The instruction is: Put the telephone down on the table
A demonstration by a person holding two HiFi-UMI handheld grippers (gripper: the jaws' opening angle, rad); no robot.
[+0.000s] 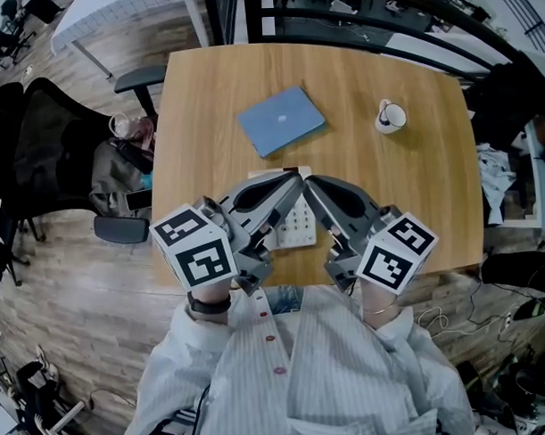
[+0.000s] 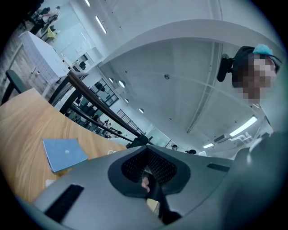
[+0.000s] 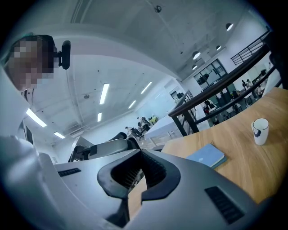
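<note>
Held level, the left gripper and the right gripper meet tip to tip, each with jaws closed, apparently on nothing. Under them one white telephone lies on the table near its front edge; beyond, one blue notebook and one cup.

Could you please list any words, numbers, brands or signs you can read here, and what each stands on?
No text here can be read.
On the telephone: keypad marks too small to read.
On the blue notebook: pale centre mark, too small to read.
On the mug: dark mark, not legible.
On the left marker cube and right marker cube: black-and-white square patterns only, no letters.
</note>
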